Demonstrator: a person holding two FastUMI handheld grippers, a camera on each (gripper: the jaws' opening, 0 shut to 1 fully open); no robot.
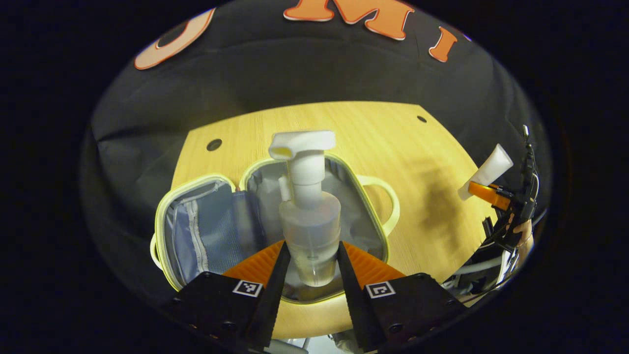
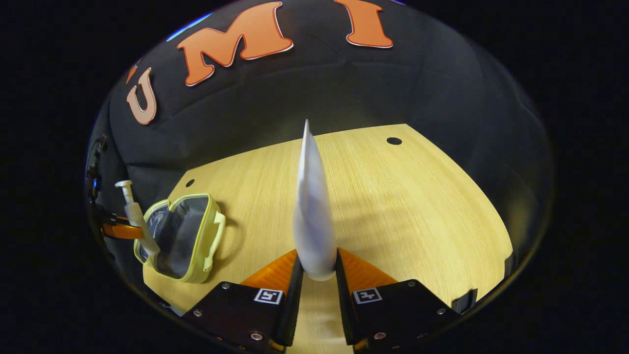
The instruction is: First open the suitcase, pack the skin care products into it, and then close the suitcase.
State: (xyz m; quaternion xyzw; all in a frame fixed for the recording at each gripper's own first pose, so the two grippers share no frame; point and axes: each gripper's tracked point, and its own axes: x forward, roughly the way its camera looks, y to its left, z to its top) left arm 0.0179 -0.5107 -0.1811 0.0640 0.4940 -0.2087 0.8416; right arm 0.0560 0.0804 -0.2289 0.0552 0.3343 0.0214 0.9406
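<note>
The suitcase (image 1: 275,231) lies open on the wooden table (image 1: 422,162), your left gripper (image 1: 310,263) hangs above its open half with both fingers clamped on the pump bottle (image 1: 309,216), and your right gripper (image 2: 317,268), off to the side over bare tabletop, pinches the white tube (image 2: 312,211) upright.

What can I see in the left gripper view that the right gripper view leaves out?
The left gripper view looks into the open suitcase: both halves, the mesh pocket, and the pump bottle clamped up close by the left gripper. The right gripper view gives the white tube edge-on, clamped by the right gripper. Both share the wooden table, suitcase, bottle and tube.
</note>
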